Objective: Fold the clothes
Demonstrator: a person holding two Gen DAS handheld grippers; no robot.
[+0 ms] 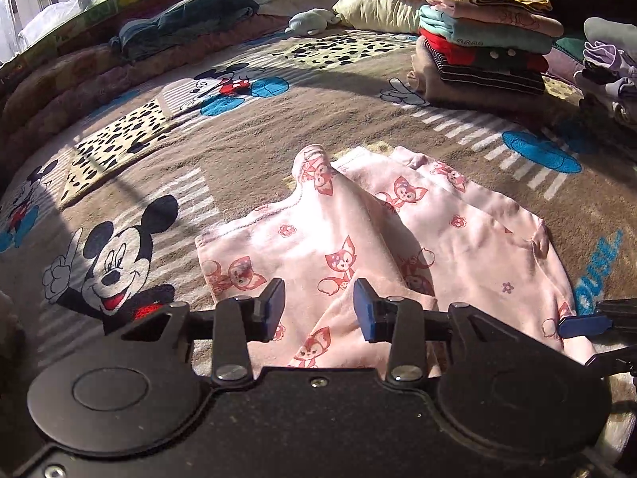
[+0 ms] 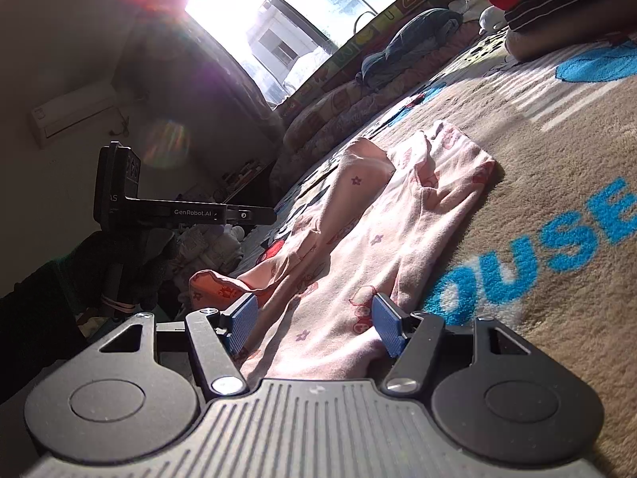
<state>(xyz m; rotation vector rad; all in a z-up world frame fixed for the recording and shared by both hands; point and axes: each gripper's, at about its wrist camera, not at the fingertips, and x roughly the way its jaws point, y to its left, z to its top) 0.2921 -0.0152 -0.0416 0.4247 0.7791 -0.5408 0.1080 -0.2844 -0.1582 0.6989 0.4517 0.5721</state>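
A pink garment with red fox prints (image 1: 358,247) lies partly folded on the cartoon-mouse blanket (image 1: 239,151). My left gripper (image 1: 318,306) hovers open over the garment's near edge, blue pads apart, nothing between them. In the right wrist view the same pink garment (image 2: 378,231) stretches away from the camera. My right gripper (image 2: 314,322) stands open low at the garment's near end, cloth lying between the pads but not pinched. The right gripper's blue pad (image 1: 583,324) shows at the right edge of the left view. The left gripper's black body (image 2: 159,207), held by a gloved hand, shows at left.
A stack of folded clothes (image 1: 481,40) stands at the back right, with another pile (image 1: 609,75) at the far right edge. A dark blue bundle (image 1: 187,20) and pillows (image 1: 374,8) lie along the far edge under the window. Bare blanket spreads left of the garment.
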